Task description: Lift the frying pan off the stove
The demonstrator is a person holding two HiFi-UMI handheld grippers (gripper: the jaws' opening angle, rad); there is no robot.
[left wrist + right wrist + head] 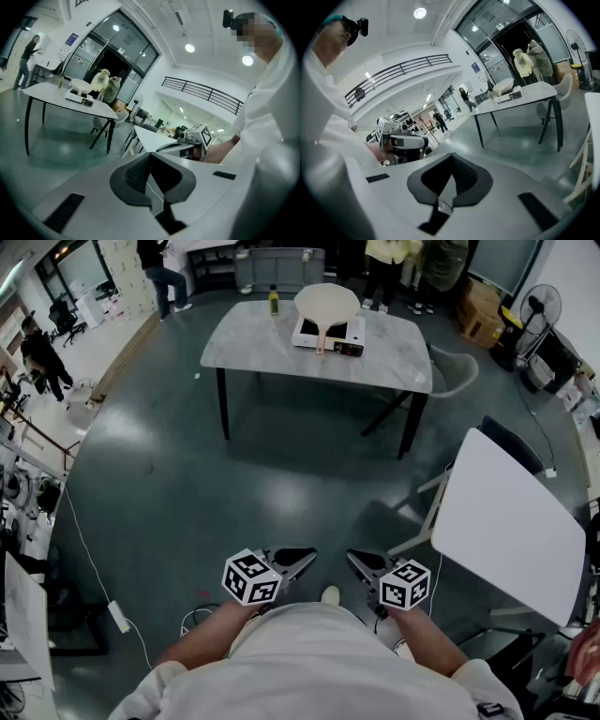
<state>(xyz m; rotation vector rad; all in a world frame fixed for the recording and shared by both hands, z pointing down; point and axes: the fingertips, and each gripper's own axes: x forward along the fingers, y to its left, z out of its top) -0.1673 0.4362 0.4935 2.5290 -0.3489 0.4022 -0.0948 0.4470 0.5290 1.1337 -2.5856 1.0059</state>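
A cream frying pan (326, 304) rests on a small white and black stove (339, 335) on the grey table (272, 345) far across the room, its handle pointing toward me. Both grippers hang close to my body, well apart from the pan. My left gripper (298, 561) is shut with nothing between its jaws, and so is my right gripper (360, 563). In the left gripper view the pan (80, 85) and stove (78, 97) are small at the upper left beyond the shut left gripper (150, 155). In the right gripper view the pan (504, 86) is distant past the shut right gripper (452, 158).
A yellow-green bottle (274, 302) stands beside the stove. A chair (456, 371) sits at the table's right end. A white table (506, 521) is close on my right. A cable and power strip (119, 617) lie on the floor at left. People stand behind the far table.
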